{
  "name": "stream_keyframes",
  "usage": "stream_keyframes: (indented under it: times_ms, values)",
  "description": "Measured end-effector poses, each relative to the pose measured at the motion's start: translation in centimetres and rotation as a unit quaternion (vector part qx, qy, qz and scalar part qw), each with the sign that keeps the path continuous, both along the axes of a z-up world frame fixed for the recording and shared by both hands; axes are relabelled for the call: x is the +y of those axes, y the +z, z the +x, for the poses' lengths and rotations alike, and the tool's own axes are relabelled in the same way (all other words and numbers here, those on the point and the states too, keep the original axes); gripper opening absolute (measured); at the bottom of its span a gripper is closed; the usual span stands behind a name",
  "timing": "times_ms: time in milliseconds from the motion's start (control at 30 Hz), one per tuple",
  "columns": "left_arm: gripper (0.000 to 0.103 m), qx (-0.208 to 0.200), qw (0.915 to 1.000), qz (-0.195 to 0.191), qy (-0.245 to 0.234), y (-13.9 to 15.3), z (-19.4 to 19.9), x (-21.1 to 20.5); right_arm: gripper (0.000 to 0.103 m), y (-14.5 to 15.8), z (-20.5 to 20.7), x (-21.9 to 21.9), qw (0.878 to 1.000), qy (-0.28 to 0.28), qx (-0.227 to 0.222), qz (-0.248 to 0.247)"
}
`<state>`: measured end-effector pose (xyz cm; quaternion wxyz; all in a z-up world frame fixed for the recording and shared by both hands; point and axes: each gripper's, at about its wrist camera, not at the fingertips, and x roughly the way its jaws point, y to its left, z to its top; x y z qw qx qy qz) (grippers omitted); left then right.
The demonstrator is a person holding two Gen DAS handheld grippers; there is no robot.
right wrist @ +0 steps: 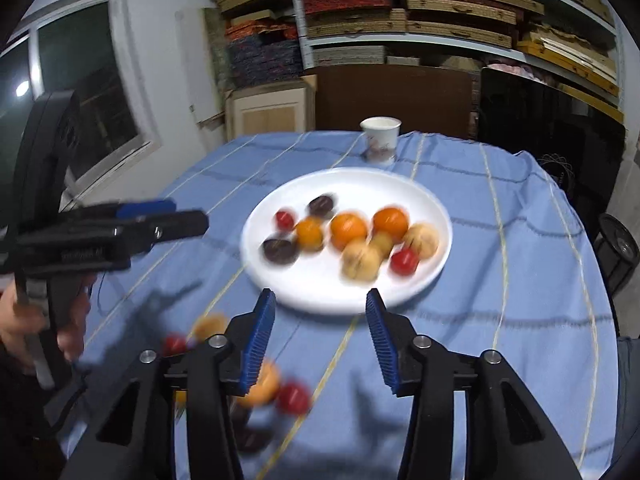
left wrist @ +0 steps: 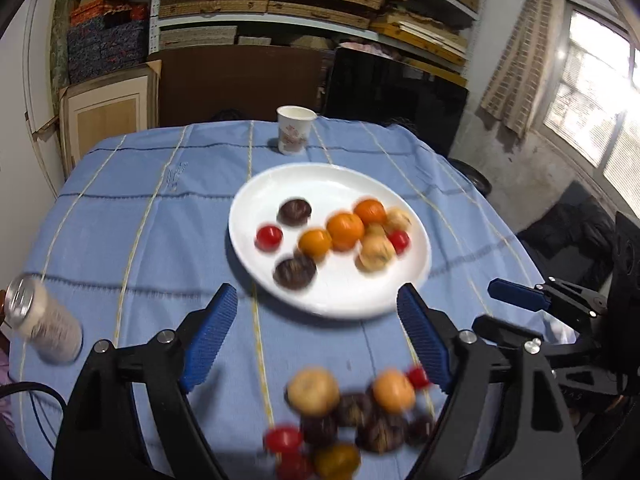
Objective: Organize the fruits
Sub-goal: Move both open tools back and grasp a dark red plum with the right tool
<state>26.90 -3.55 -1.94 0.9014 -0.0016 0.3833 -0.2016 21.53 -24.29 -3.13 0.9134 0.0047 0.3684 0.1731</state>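
Roughly half the fruits sit on the plate (left wrist: 280, 280); a loose pile (left wrist: 352, 420) lies just before it, under the left tool (left wrist: 316, 336), wide open, empty. Right view: right tool (right wrist: 320, 340) gapes empty near the plate's front rim.

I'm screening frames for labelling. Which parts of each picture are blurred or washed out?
Left wrist view: the fruits on the white plate and the loose fruit pile near the left gripper are motion-smeared; the window is blown out by daylight. Right wrist view: plate fruits and the paper cup are smeared, while the right gripper stays sharp, casting shadows on the blue tablecloth.
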Motion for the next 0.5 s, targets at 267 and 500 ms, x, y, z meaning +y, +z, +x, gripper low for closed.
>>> stream_keyframes:
  times_ms: [267, 500]
  values:
    - [0.093, 0.012, 0.9992, 0.030, 0.022, -5.6, -9.0, 2.6, 0.054, -5.5, -7.6, 3.4, 0.999, 0.028, 0.034, -0.008]
    - [0.093, 0.036, 0.9977, 0.049, 0.032, -8.5, -10.9, 3.5, 0.048, -7.9, -7.1, 5.0, 0.998, 0.033, 0.057, -0.021]
